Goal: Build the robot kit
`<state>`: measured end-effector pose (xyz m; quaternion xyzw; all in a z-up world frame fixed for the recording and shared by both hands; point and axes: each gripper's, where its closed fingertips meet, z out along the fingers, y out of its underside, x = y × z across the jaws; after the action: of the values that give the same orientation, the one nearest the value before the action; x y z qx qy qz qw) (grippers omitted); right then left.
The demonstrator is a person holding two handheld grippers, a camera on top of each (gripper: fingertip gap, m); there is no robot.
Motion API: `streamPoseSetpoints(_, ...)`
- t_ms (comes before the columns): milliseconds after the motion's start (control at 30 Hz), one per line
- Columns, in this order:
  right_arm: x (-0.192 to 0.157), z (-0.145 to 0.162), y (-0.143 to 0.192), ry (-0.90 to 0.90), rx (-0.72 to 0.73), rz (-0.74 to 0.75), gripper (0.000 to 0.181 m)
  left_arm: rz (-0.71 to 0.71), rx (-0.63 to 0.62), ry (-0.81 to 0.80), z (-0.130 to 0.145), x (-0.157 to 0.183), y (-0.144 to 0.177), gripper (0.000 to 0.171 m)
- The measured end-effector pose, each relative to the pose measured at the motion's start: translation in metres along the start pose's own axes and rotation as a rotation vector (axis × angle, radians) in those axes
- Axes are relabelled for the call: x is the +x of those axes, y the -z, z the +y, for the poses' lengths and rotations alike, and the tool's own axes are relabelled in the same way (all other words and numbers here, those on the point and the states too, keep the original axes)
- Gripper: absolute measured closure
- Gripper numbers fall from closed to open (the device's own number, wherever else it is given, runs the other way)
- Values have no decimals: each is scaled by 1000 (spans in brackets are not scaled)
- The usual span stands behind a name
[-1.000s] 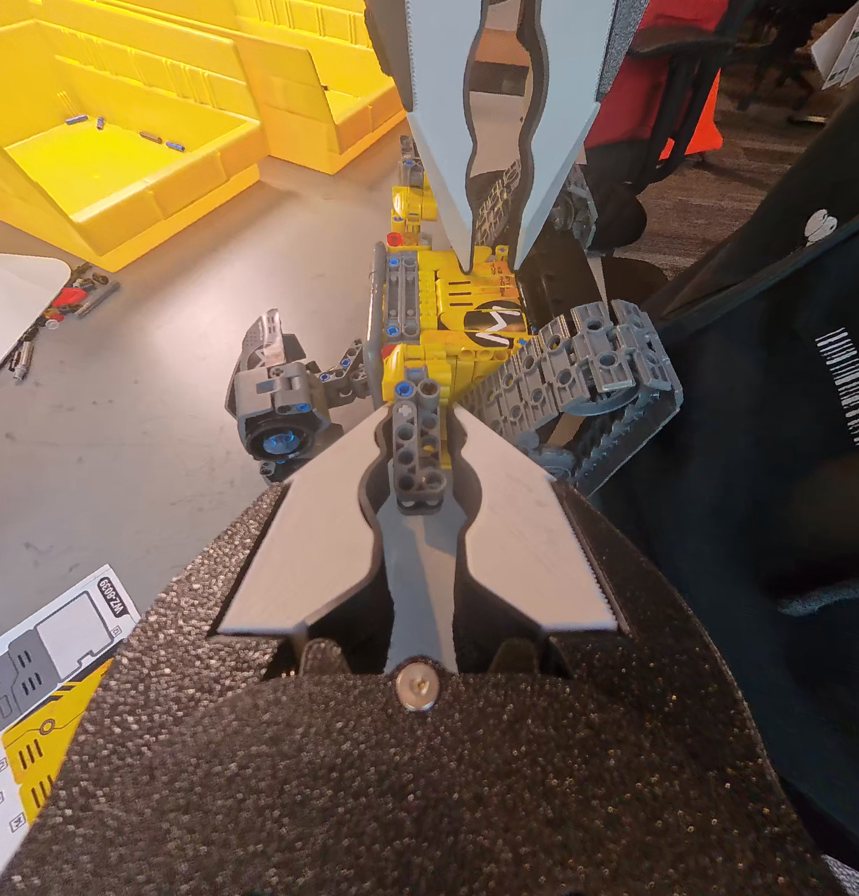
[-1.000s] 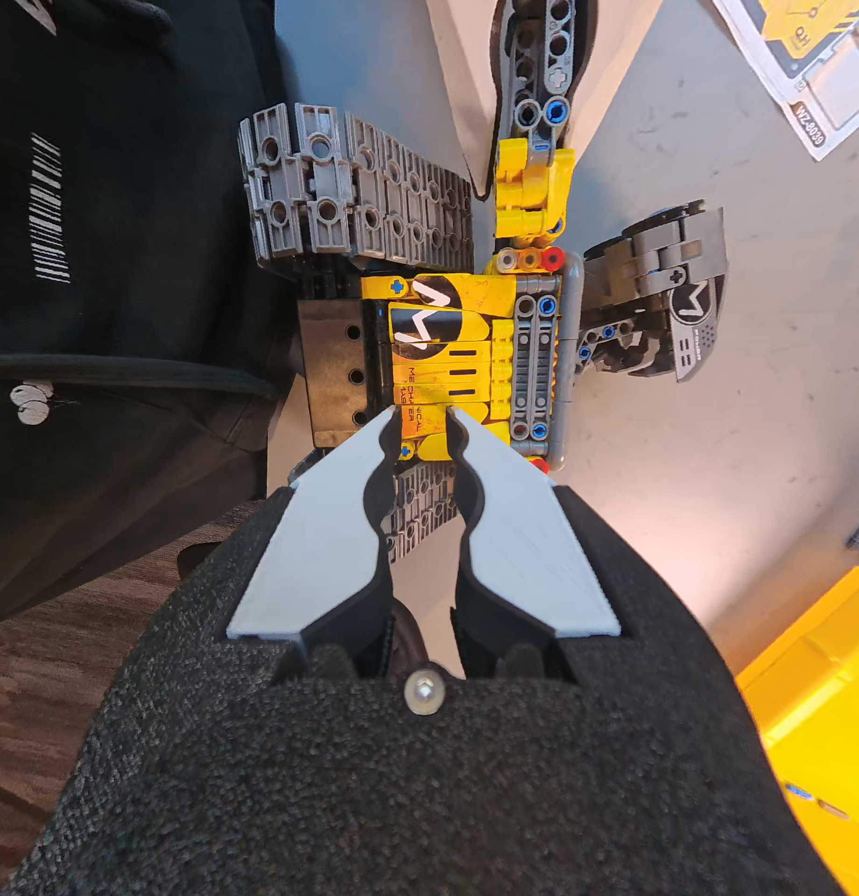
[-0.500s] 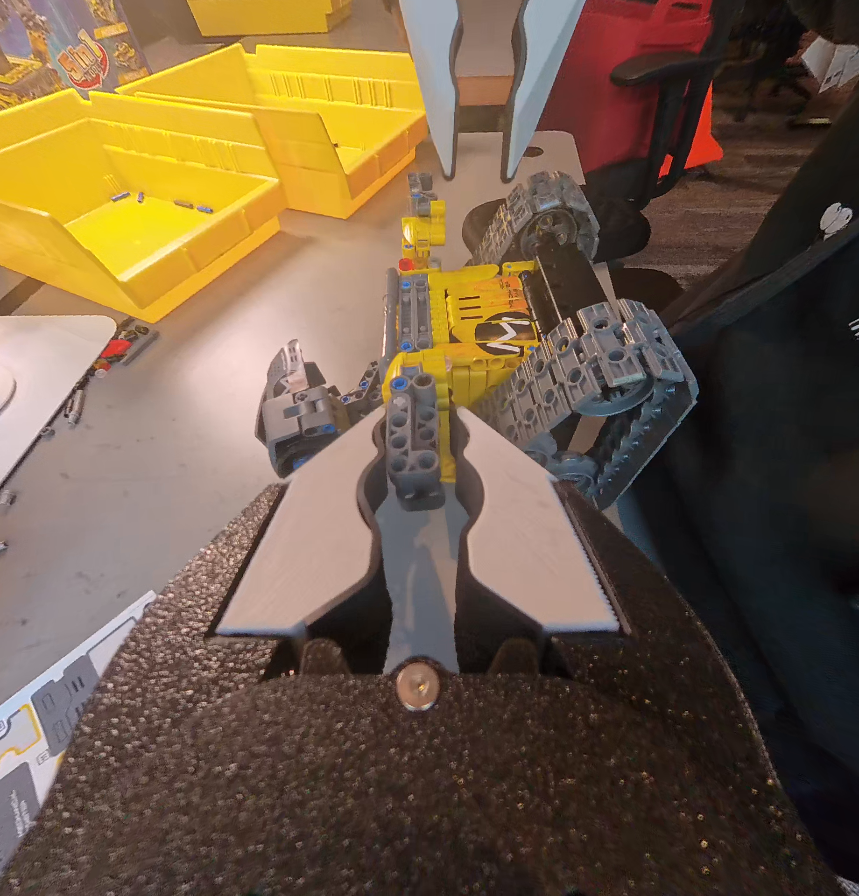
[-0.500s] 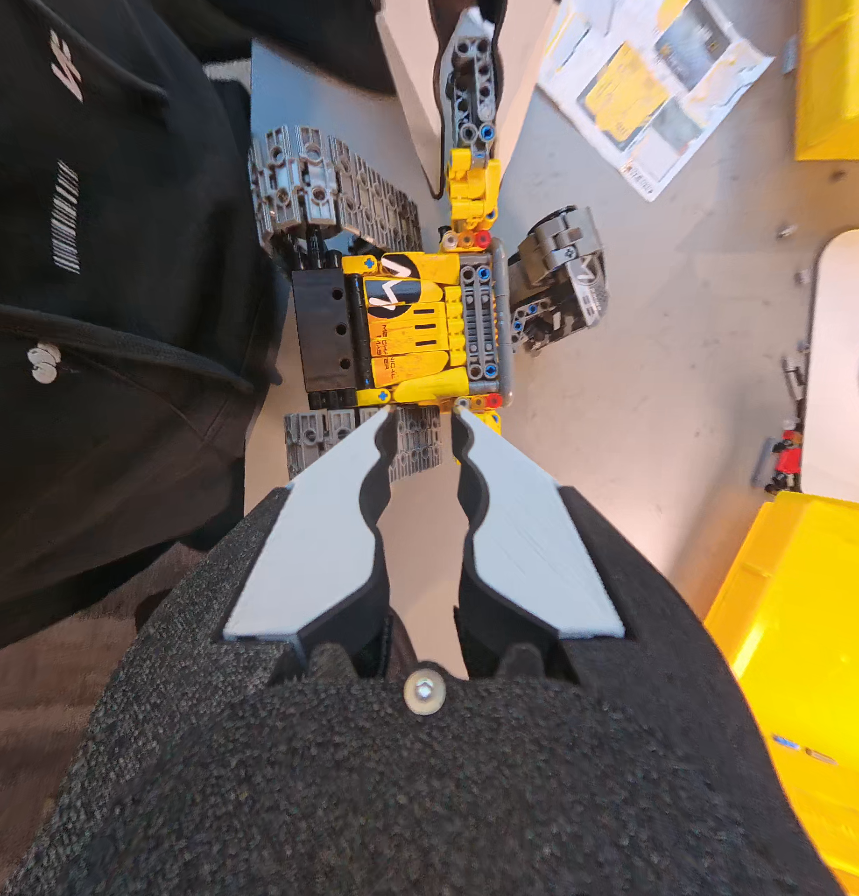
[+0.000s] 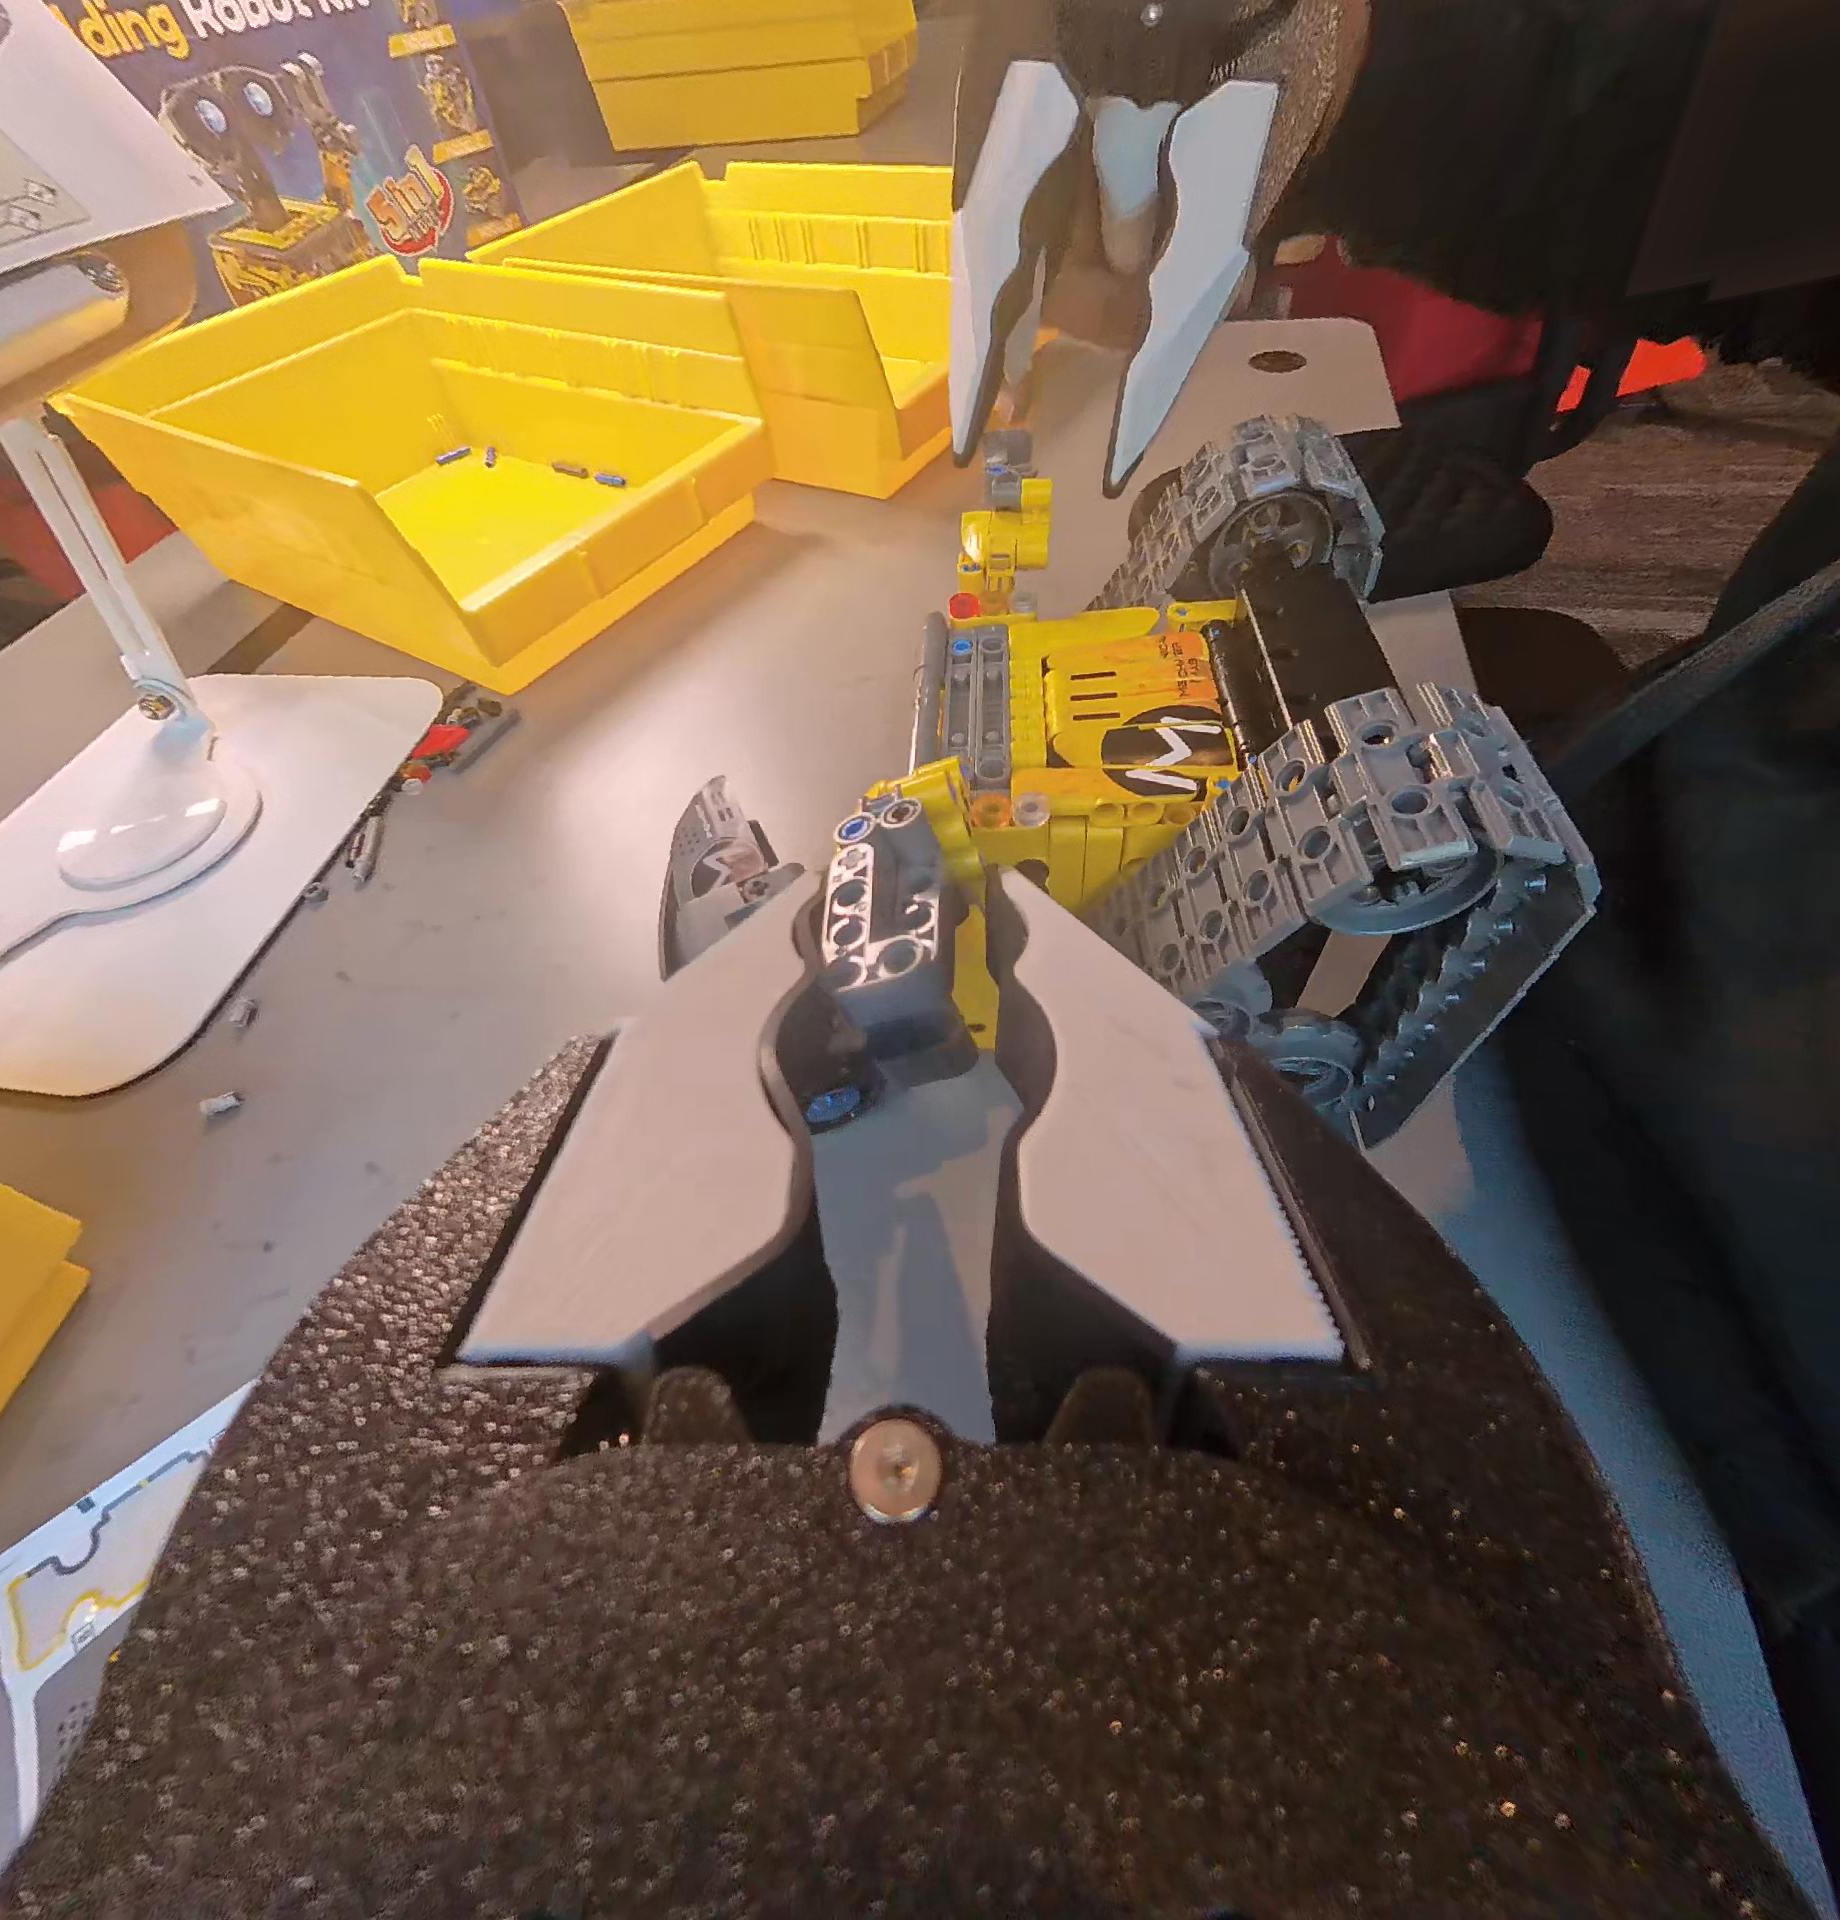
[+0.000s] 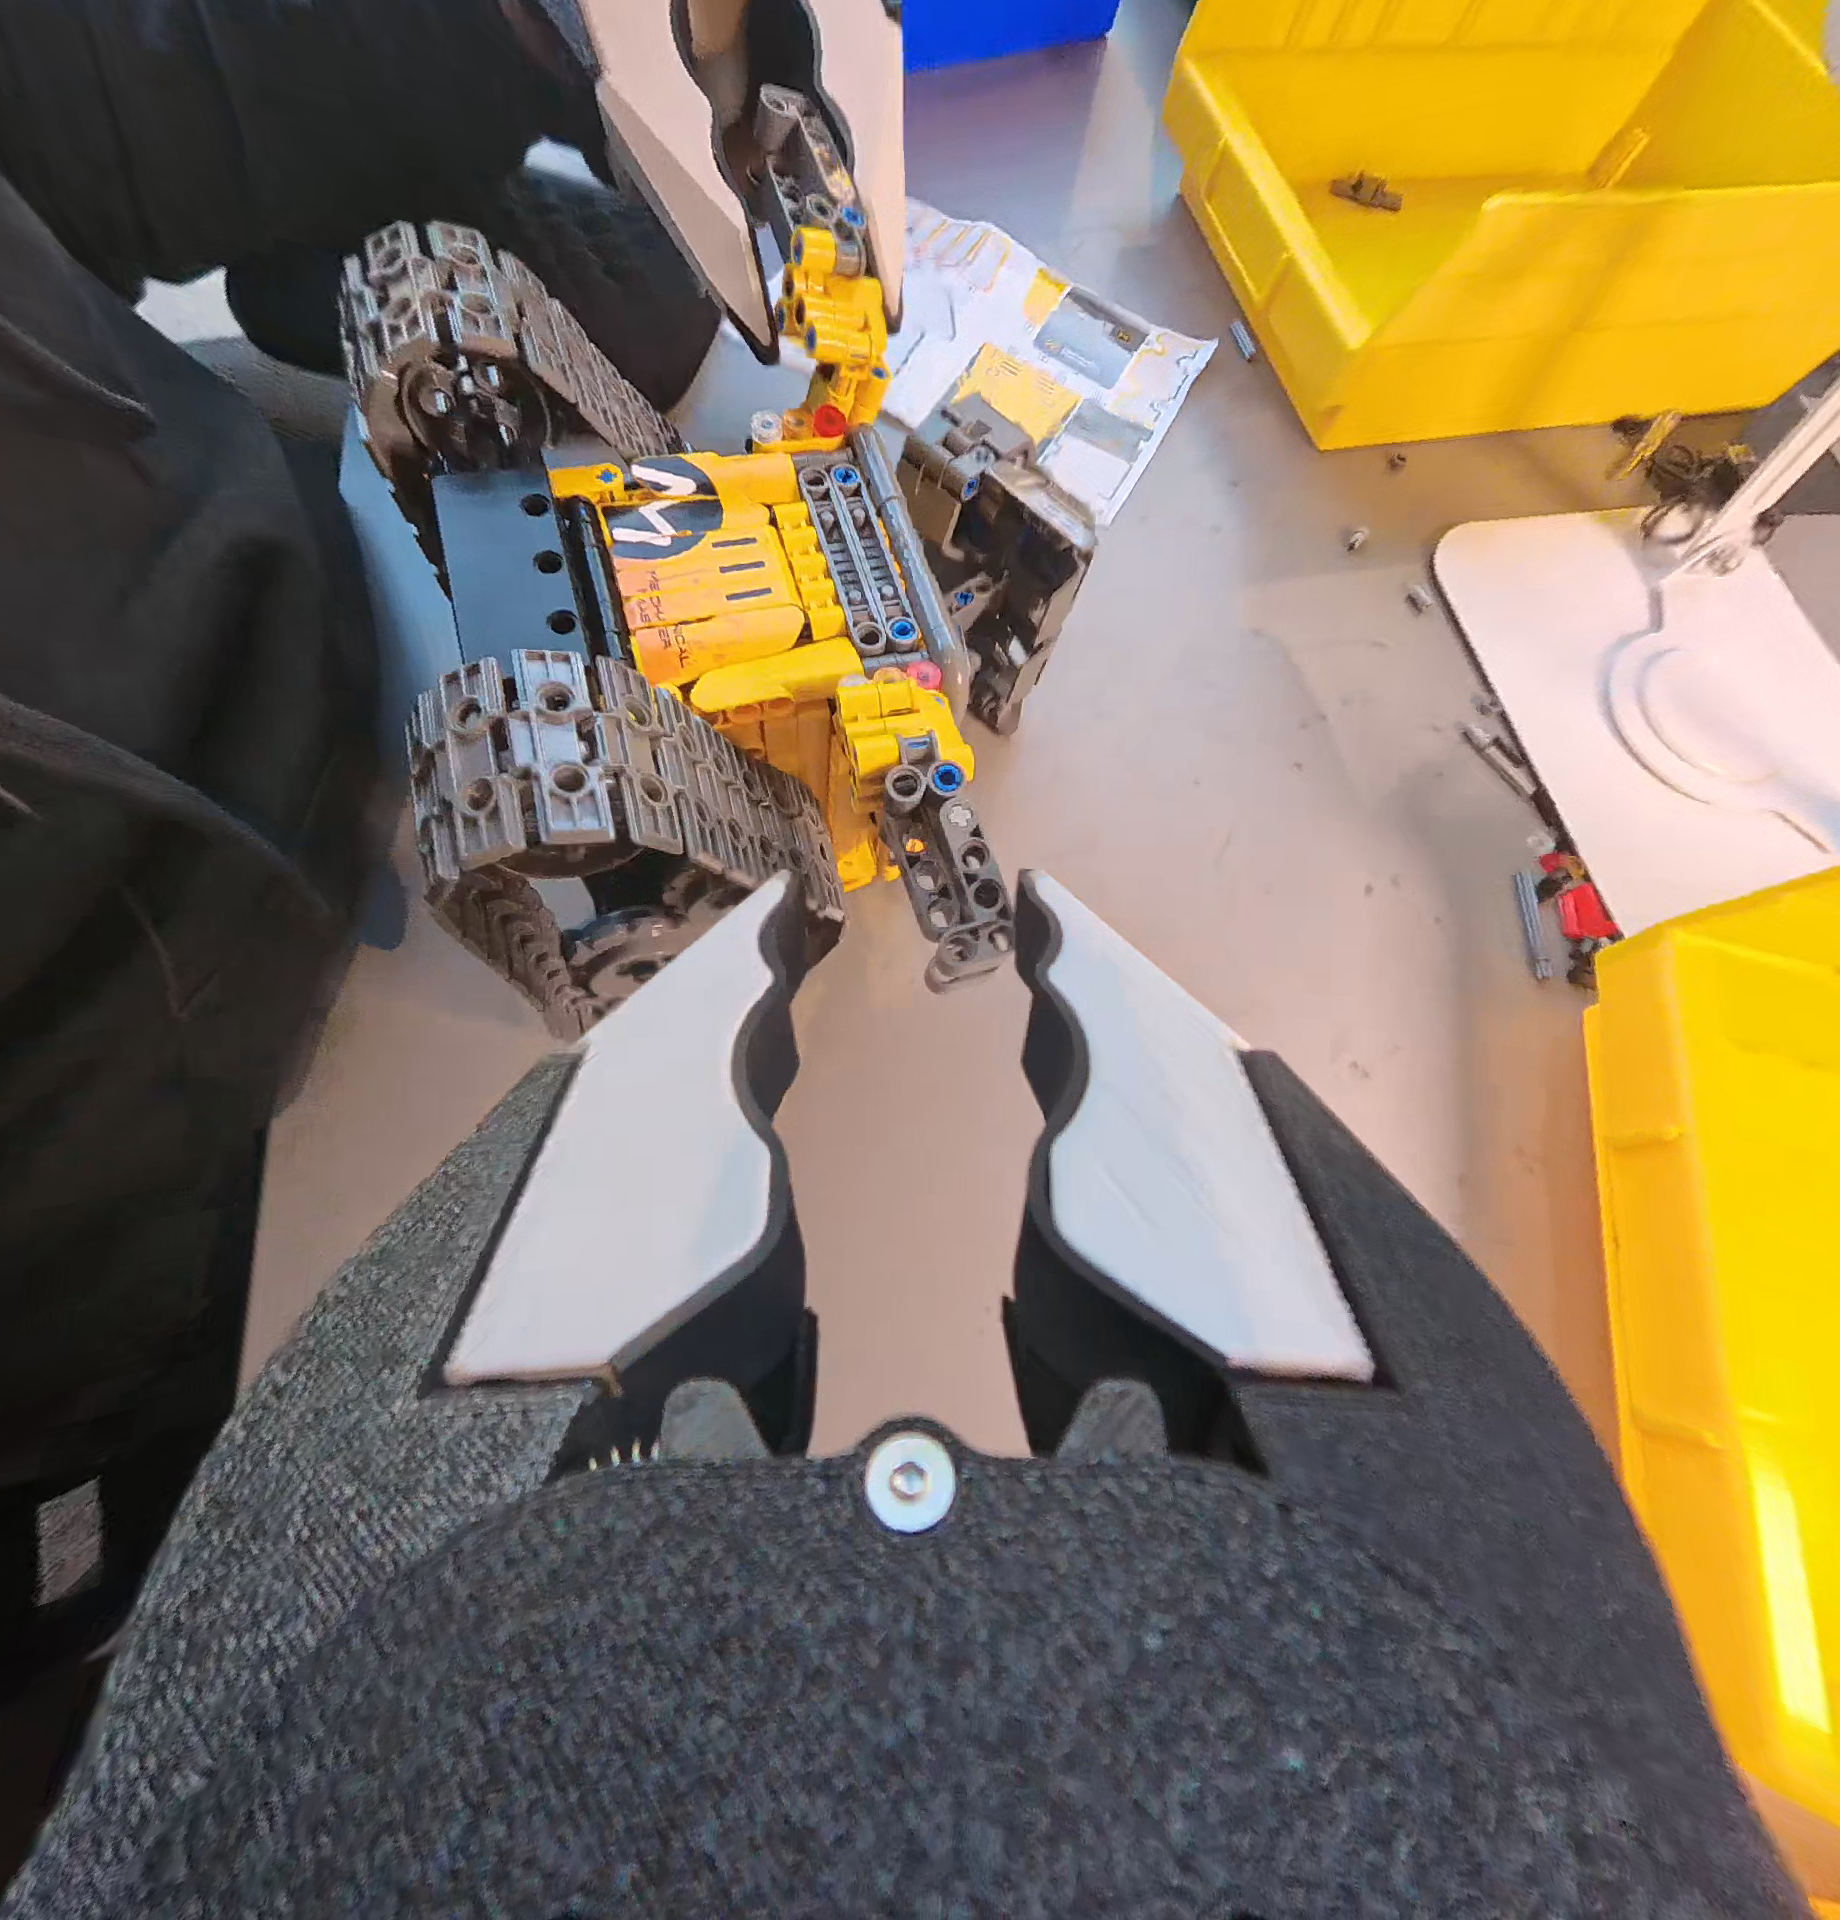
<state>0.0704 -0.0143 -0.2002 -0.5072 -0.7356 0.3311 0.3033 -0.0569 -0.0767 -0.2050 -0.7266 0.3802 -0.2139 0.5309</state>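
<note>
A yellow tracked toy-brick robot lies on its back on the grey table, also seen in the right wrist view. My left gripper is shut on one grey arm beam of the model. In the right wrist view it shows at the top, with that beam between its fingers. My right gripper is open and empty, just short of the model's other grey arm beam. In the left wrist view it hovers over the far arm.
Grey tracks flank the model and its grey head lies beside it. Yellow bins, a white lamp base, an instruction sheet and loose small parts surround it. A person's dark clothing borders the table. About 15 cm separates my left fingertips from my right.
My right gripper let go of the yellow body, opened wider and drew back from the model. My left gripper kept its hold on the grey arm beam, which now sits tilted.
</note>
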Motion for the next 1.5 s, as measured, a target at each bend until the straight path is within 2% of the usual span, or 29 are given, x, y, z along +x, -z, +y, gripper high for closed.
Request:
streamPoseSetpoints(67, 6, -5, -1, -2, 65, 16, 163, -15, -5, -26, -1, -1, -1, 146)
streamPoseSetpoints(200, 7, -7, -2, -16, 125, -14, 171, -36, 5, -106, -3, 5, -2, 146)
streamPoseSetpoints(300, 4, -7, 1, -23, 171, -49, 171, -32, 34, -123, 0, 15, -1, 146)
streamPoseSetpoints(433, 2, -11, 5, -17, 268, -100, 169, 6, 53, -56, 1, 22, 4, 145)
streamPoseSetpoints(500, 1, -20, 13, -32, 361, -150, 160, 103, 135, 21, -14, 33, 19, 127)
streamPoseSetpoints(533, 1, -27, 20, -42, 427, -171, 157, 100, 178, 63, -23, 29, 31, 125)
streamPoseSetpoints(600, 5, -41, 37, -76, 574, -190, 153, -32, 262, 110, -34, 4, 60, 131)
streamPoseSetpoints(633, 12, -44, 45, -100, 638, -177, 153, -136, 257, 143, -29, -15, 74, 135)
streamPoseSetpoints(700, 27, -44, 55, -152, 717, -121, 153, -368, 104, 254, 6, -55, 95, 136)
streamPoseSetpoints(800, 47, -38, 60, -206, 758, -32, 153, -648, -251, 438, 82, -97, 121, 127)
streamPoseSetpoints(867, 53, -39, 62, -240, 791, -8, 153, -705, -386, 541, 119, -109, 124, 115)
streamPoseSetpoints(933, 56, -38, 60, -253, 802, 10, 153, -695, -411, 631, 139, -117, 114, 101)
streamPoseSetpoints(1033, 56, -34, 55, -235, 773, 49, 154, -713, -516, 662, 167, -124, 113, 93)
streamPoseSetpoints(1167, 57, -27, 49, -230, 756, 79, 156, -688, -554, 563, 166, -120, 111, 115)
streamPoseSetpoints(1200, 59, -26, 48, -237, 757, 82, 157, -679, -545, 528, 163, -118, 111, 145)
streamPoseSetpoints(1233, 61, -26, 47, -245, 759, 86, 157, -660, -512, 506, 156, -116, 107, 165)
streamPoseSetpoints(1300, 64, -25, 45, -257, 763, 91, 157, -634, -439, 510, 145, -113, 104, 171)
streamPoseSetpoints(1433, 67, -26, 46, -270, 771, 101, 157, -639, -402, 480, 134, -113, 109, 171)
streamPoseSetpoints(1500, 69, -28, 48, -280, 787, 112, 157, -619, -303, 477, 115, -113, 108, 171)
